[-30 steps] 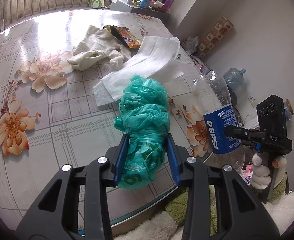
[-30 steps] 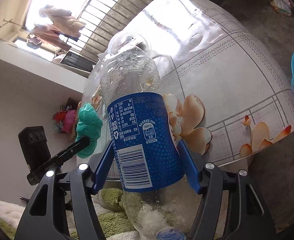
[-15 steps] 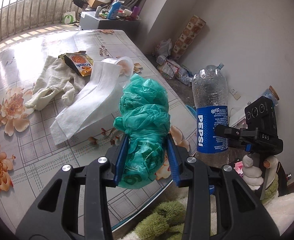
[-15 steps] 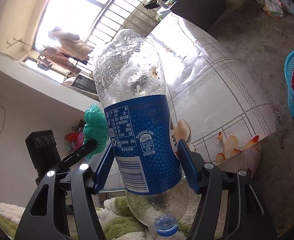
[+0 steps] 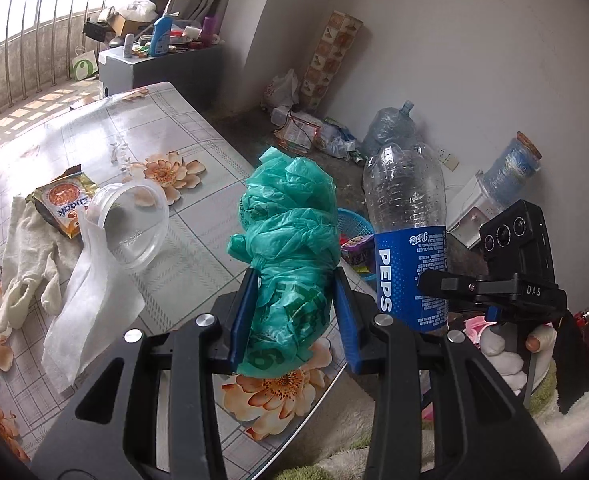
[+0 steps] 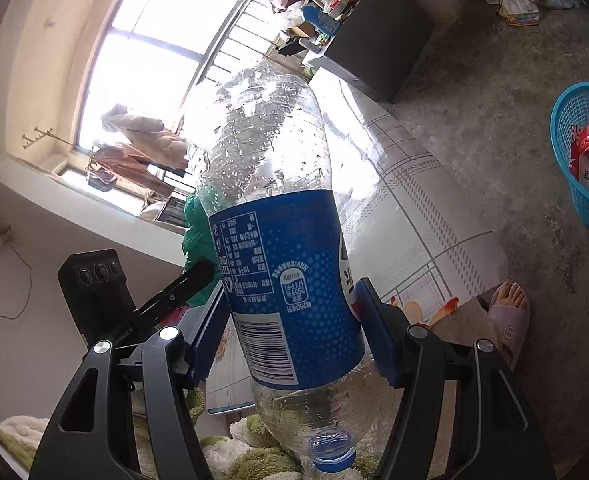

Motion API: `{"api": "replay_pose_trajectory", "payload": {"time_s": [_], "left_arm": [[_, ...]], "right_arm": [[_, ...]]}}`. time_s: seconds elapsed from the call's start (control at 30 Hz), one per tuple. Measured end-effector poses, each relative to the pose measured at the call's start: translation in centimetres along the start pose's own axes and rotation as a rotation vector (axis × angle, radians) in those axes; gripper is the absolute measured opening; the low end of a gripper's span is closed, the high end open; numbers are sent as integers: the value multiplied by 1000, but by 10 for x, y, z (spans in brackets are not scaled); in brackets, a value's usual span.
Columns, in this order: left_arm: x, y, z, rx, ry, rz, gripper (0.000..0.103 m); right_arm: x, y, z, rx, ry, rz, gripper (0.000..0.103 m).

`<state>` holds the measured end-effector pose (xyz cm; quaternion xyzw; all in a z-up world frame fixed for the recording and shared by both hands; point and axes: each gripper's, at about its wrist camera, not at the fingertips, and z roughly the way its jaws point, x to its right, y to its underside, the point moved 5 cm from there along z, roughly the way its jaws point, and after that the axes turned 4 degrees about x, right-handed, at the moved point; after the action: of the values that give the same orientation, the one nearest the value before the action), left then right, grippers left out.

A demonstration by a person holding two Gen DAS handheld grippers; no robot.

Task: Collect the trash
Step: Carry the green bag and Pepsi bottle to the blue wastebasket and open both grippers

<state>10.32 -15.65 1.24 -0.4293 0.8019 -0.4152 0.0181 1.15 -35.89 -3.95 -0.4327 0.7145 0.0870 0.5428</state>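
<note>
1. Because both tools carry loads, neither can pick up more now: the left gripper (image 5: 294, 314) is clamped on a crumpled green bag (image 5: 290, 248) at the centre of its frame, and the right gripper (image 6: 294, 328) squeezes a Pepsi bottle (image 6: 278, 240) by its blue label.
2. The bottle is held upside down, its cap (image 6: 330, 456) at the bottom edge of the right-wrist frame; gripping the label band likely gives the pads a firmer, straighter surface than the tapering clear shoulders.
3. The bag is pinched at its lower bunch, so the loose upper folds bulge above the jaws rather than slipping through.
4. Both items hang off the table (image 5: 198, 240) edge, toward the floor side, which suggests they are bound for the blue basket (image 6: 586, 160) at the right edge of the right-wrist view; it already holds wrappers.
5. The basket (image 5: 354, 220) also peeks between bag and bottle in the left view, so it lies ahead of both grippers.
6. Still on the table, left of frame, lie a snack packet (image 5: 62, 204), a clear cup (image 5: 134, 224), a tissue (image 5: 90, 304) and a glove (image 5: 26, 272), presumably later pickups.
</note>
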Motion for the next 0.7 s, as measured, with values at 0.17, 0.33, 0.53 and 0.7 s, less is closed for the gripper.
{"api": "replay_pose_trajectory", "payload": {"time_s": [0.17, 0.33, 0.53, 0.7], "left_arm": [[35, -25, 40, -35, 53, 74, 35], [69, -45, 95, -109, 110, 116, 35], [109, -52, 175, -225, 162, 161, 36], [135, -50, 249, -354, 191, 188, 36]], "right_arm": [[26, -17, -19, 64, -10, 82, 62], [73, -37, -56, 190, 44, 202, 62], [157, -39, -99, 309, 113, 467, 62], [224, -23, -82, 324, -50, 817, 62]]}}
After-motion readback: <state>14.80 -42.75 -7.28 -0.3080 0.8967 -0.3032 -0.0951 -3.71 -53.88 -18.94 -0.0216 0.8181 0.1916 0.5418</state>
